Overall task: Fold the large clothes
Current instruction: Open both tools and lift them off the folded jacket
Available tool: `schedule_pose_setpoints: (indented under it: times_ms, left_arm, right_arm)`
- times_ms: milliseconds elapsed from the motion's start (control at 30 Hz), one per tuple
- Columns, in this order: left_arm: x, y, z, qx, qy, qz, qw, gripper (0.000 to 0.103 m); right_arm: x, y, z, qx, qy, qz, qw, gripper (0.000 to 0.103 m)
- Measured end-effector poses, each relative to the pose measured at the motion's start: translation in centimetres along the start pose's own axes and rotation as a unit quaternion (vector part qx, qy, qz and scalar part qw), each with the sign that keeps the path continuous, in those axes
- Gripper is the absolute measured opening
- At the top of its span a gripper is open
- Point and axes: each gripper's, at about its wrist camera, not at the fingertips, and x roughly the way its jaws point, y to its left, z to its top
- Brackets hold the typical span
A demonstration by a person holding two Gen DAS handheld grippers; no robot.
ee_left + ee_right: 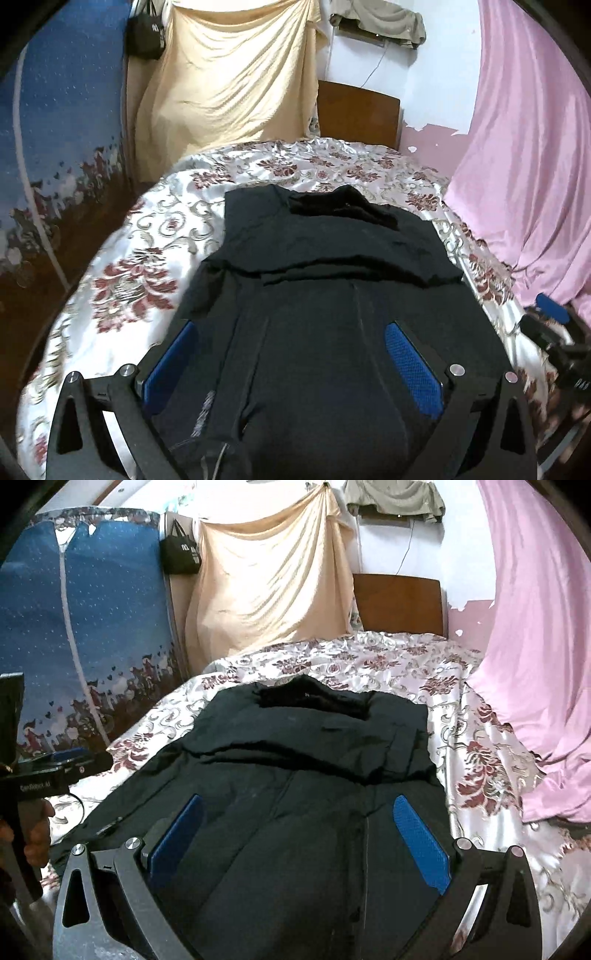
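1. Hovering over a dark coat spread on the floral bedspread, the left gripper stands with jaws wide apart, grasping nothing.
2. Above the coat's near hem, the right gripper gapes likewise, empty, headboard beyond.

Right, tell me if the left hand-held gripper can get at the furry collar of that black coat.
Probably yes: the left hand-held gripper is open above the coat, and nothing lies between it and the furry collar farther up the bed.
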Motion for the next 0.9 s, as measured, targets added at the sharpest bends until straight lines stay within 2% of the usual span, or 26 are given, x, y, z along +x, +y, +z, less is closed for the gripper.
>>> schedule_pose_setpoints:
  times_ms: [100,200,400,533,700,900]
  left_arm:
    - [-1.5,0.4,-1.1,0.003,0.006,-0.01,0.9999,0.102]
    - [-2.7,0.9,-2.2,0.015,0.006,0.0,0.9999,0.102]
    - [-4.7,2.8,-4.7,0.096,0.0,0.04,0.9946,0.102]
    - [-4.7,4.4,-6.5,0.134,0.018,0.053,0.9894,0.102]
    - [-5.1,5.9,-8.7,0.152,0.031,0.033,0.9873,0.102]
    - [-5.7,5.9,-10.8,0.193,0.043,0.004,0.9802,0.102]
  right_arm:
    - [-1.8,0.4,-0.7,0.0,0.001,0.001,1.0,0.101]
    - [-3.1,0.8,-1.4,-0.01,0.005,0.0,1.0,0.101]
    - [-5.1,1.4,-3.8,-0.033,0.028,-0.009,0.999,0.101]
    - [-5.1,1.2,-5.6,-0.052,0.052,-0.02,0.997,0.101]
    - [-4.8,1.2,-7.9,-0.064,0.086,-0.028,0.994,0.101]
    - [-6.1,1.2,-10.1,-0.062,0.107,0.0,0.992,0.101]
